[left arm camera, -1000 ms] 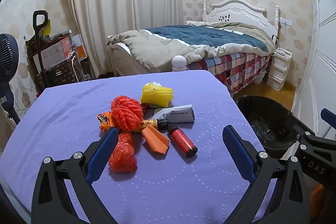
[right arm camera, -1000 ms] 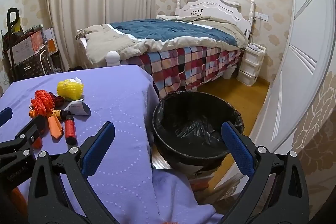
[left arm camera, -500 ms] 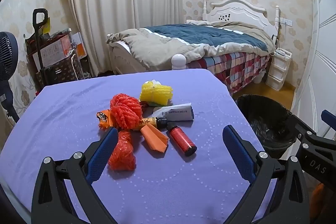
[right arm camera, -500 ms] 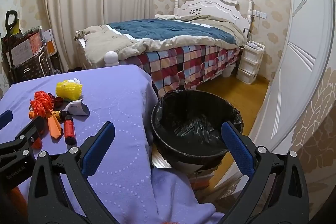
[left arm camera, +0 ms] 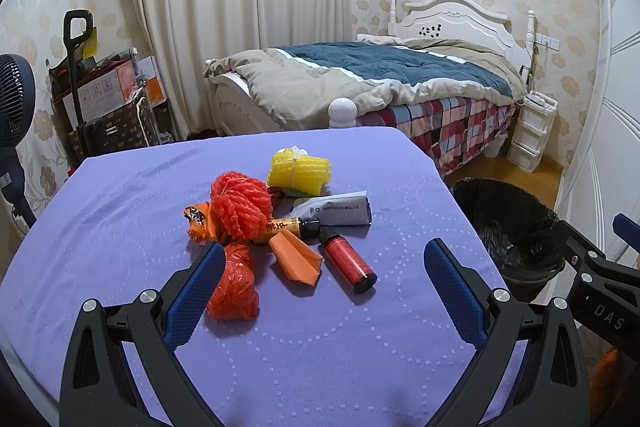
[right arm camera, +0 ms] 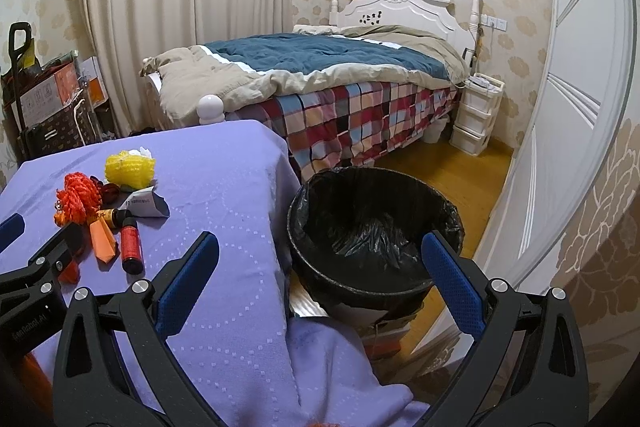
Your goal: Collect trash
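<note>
A pile of trash lies on the purple table [left arm camera: 120,211]: a red net ball [left arm camera: 239,206], a crumpled orange bag [left arm camera: 236,283], an orange folded paper [left arm camera: 296,261], a red cylinder [left arm camera: 349,264], a yellow-labelled bottle [left arm camera: 292,227], a grey packet [left arm camera: 338,213] and a yellow net [left arm camera: 299,171]. My left gripper [left arm camera: 320,269] hangs open just short of the pile, its left finger beside the orange bag. My right gripper [right arm camera: 318,261] is open over the table's right edge, facing the black-lined bin [right arm camera: 372,235]. The same pile [right arm camera: 108,211] shows at the right wrist view's left.
A bed [left arm camera: 380,87] with a checked cover stands behind the table. A white drawer unit [right arm camera: 476,119] sits by the bed. A fan [left arm camera: 14,99] and a trolley of boxes [left arm camera: 100,99] stand at the left. A white door [right arm camera: 580,107] flanks the bin.
Both views have shifted slightly. The trash pile sits a little higher and further from my left gripper than a second ago. Both grippers stay open and hold nothing.
</note>
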The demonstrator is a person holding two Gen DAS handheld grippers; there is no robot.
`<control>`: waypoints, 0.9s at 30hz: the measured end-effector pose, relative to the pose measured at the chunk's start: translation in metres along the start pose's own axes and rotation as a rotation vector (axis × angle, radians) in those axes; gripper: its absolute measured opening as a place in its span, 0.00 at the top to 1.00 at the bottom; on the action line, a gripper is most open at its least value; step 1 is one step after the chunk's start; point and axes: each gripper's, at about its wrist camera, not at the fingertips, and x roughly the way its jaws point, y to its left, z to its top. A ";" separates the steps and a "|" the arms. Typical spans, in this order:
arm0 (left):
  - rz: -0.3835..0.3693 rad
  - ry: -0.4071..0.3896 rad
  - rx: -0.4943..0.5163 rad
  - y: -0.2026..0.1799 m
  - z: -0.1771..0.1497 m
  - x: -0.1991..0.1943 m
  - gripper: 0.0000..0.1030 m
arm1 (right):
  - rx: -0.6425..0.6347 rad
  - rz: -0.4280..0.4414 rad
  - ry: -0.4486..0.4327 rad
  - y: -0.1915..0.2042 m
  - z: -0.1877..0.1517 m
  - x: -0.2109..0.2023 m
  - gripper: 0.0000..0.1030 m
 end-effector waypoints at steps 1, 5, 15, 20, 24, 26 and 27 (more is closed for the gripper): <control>0.000 0.001 0.000 0.000 0.000 0.000 0.06 | 0.001 -0.001 -0.001 0.001 0.000 0.001 0.04; 0.000 0.002 -0.001 0.000 0.000 0.000 0.06 | 0.001 0.000 0.001 0.001 -0.002 0.001 0.04; -0.002 0.006 -0.003 0.001 0.000 0.001 0.06 | 0.000 -0.002 0.004 0.002 -0.002 0.002 0.04; -0.002 0.006 -0.003 0.001 0.001 0.001 0.06 | 0.000 -0.001 0.006 0.002 -0.005 0.003 0.04; -0.003 0.006 -0.003 0.001 0.000 0.001 0.06 | -0.001 -0.002 0.007 0.002 -0.004 0.003 0.04; -0.002 0.007 -0.003 0.001 0.000 0.001 0.06 | 0.000 -0.001 0.009 0.002 -0.004 0.003 0.04; -0.002 0.008 -0.004 0.001 0.001 0.001 0.06 | 0.000 -0.001 0.009 0.002 -0.004 0.003 0.04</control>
